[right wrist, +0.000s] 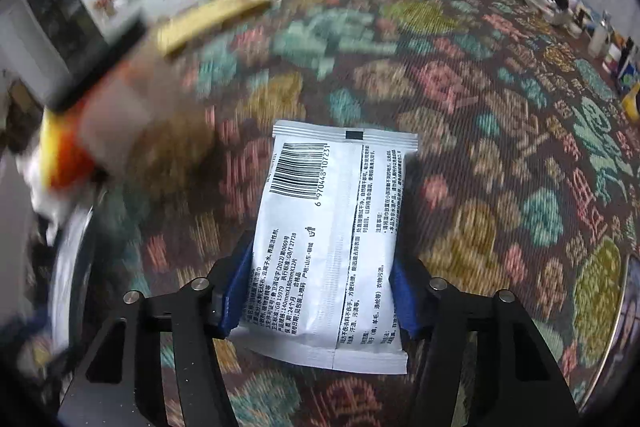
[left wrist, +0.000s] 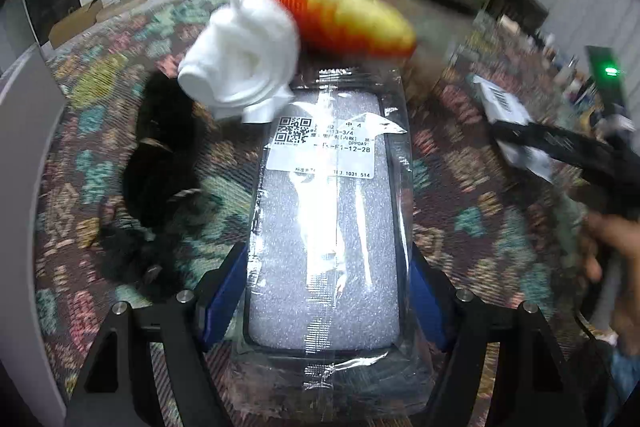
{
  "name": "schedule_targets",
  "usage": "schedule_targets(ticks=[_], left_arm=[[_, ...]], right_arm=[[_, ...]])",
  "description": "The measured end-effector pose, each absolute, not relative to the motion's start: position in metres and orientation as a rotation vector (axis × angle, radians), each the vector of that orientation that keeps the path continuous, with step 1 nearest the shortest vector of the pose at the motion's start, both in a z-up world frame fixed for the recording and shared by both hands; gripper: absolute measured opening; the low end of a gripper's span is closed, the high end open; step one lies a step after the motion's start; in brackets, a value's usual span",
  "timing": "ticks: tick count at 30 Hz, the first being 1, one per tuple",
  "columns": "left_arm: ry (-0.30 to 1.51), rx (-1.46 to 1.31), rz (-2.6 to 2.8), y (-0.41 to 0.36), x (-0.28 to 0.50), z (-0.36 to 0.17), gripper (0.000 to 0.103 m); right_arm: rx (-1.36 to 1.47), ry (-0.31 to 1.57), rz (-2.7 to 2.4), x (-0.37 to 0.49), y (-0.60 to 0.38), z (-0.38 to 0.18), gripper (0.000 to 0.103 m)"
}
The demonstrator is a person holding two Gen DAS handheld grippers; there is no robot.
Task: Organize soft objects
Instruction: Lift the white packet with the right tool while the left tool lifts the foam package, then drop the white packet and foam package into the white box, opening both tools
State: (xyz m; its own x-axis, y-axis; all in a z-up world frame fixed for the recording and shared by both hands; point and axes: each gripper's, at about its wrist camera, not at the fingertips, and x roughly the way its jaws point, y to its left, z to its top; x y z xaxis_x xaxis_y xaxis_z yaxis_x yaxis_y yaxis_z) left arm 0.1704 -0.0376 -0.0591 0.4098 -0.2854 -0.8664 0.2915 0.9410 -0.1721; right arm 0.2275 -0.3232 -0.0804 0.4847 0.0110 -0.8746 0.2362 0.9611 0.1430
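A foam pad pack (left wrist: 324, 227), wrapped in clear plastic with a white QR label, sits lengthwise between the blue pads of my left gripper (left wrist: 326, 301), which is shut on its sides. Beyond it lie a rolled white cloth (left wrist: 244, 55), an orange and yellow plush toy (left wrist: 344, 11) and a black furry item (left wrist: 160, 167). My right gripper (right wrist: 320, 291) is shut on a white wipes packet (right wrist: 332, 227) with a barcode, held above the tablecloth. In the left wrist view that packet (left wrist: 504, 103) shows at the right, and a hand (left wrist: 612, 251) is beside it.
A colourful woven cloth (right wrist: 440, 75) covers the table, whose metal rim (right wrist: 622, 291) curves at the right. Bottles and small items (right wrist: 600, 39) crowd the far right edge. A blurred dark shape (right wrist: 100, 67) crosses the left of the right wrist view.
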Motion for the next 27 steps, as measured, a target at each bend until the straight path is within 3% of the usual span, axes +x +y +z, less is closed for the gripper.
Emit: schedule_targets(ticks=[8,12,20,27], left_arm=[[0.961,-0.201,-0.462,-0.003,0.146,0.022,0.074],[0.953,-0.329,-0.544,0.010,0.142,0.045,0.074],[0.870,-0.325,-0.458,0.073,0.121,0.080,0.074],[0.823,-0.291,-0.270,0.164,0.089,0.092,0.074]], right_arm=[[0.345,0.757,-0.161,0.234,-0.327,0.014,0.063],[0.316,0.734,-0.121,0.231,-0.306,0.032,0.063],[0.228,0.743,-0.041,0.220,-0.268,0.060,0.063],[0.174,0.726,0.226,0.194,-0.162,0.104,0.063]])
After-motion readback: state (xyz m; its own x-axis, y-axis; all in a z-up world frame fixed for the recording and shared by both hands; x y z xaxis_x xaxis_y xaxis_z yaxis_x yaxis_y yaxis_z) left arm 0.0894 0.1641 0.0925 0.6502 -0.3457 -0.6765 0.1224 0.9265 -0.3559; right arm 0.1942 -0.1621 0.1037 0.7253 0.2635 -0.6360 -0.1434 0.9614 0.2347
